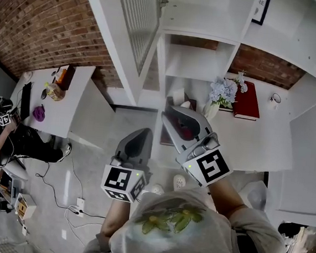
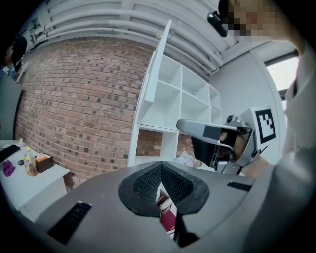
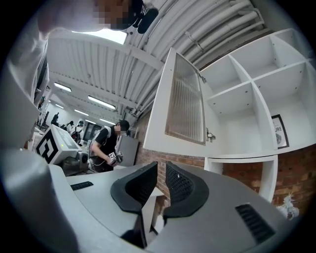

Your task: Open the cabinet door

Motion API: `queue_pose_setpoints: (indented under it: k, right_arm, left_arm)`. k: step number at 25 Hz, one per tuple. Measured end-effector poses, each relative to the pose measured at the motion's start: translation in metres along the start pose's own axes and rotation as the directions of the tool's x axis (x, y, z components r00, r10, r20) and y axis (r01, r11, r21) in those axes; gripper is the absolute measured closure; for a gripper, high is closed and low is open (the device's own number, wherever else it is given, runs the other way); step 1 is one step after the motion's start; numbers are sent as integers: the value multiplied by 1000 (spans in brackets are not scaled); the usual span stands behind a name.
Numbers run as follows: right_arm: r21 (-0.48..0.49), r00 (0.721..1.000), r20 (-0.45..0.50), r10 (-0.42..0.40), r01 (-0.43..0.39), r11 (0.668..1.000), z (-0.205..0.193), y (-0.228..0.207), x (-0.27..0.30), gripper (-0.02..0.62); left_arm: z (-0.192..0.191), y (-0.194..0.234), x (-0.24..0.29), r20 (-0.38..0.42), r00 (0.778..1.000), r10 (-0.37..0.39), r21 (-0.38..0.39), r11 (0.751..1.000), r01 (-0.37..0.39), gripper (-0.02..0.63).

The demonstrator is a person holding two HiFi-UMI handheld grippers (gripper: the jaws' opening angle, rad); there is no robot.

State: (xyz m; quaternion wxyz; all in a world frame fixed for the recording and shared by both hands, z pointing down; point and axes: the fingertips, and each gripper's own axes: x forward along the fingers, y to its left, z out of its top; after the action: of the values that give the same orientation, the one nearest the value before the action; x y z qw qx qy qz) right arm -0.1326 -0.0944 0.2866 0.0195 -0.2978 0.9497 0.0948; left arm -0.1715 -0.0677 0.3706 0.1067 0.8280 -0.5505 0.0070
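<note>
The white cabinet door (image 1: 136, 21) with a ribbed glass panel stands swung open, away from the white shelving (image 1: 204, 16). It also shows in the left gripper view as a door (image 2: 157, 64) seen edge-on, and in the right gripper view as a door (image 3: 185, 101) with its latch on the inner edge. My left gripper (image 1: 137, 137) hangs below the door, shut and holding nothing. My right gripper (image 1: 174, 117) is beside it, in front of the lower shelves, also shut and not holding anything. Neither touches the door.
A counter holds a vase of flowers (image 1: 222, 91), a red book (image 1: 248, 99) and a mug (image 1: 276, 98). A white desk (image 1: 65, 108) with small items stands left by the brick wall (image 1: 40, 17). A person (image 1: 2, 130) sits at far left.
</note>
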Motion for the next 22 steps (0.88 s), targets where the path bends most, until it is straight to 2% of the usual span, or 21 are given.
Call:
queue_pose_setpoints:
  k: [5, 22]
  right_arm:
    - [-10, 1000, 6, -31, 31, 999, 1, -8, -15, 563]
    - [4, 993, -36, -108, 108, 994, -3, -25, -43, 571]
  left_arm:
    - [3, -11, 8, 18, 999, -33, 6, 999, 33, 597]
    - [25, -49, 25, 65, 987, -147, 32, 989, 145, 597]
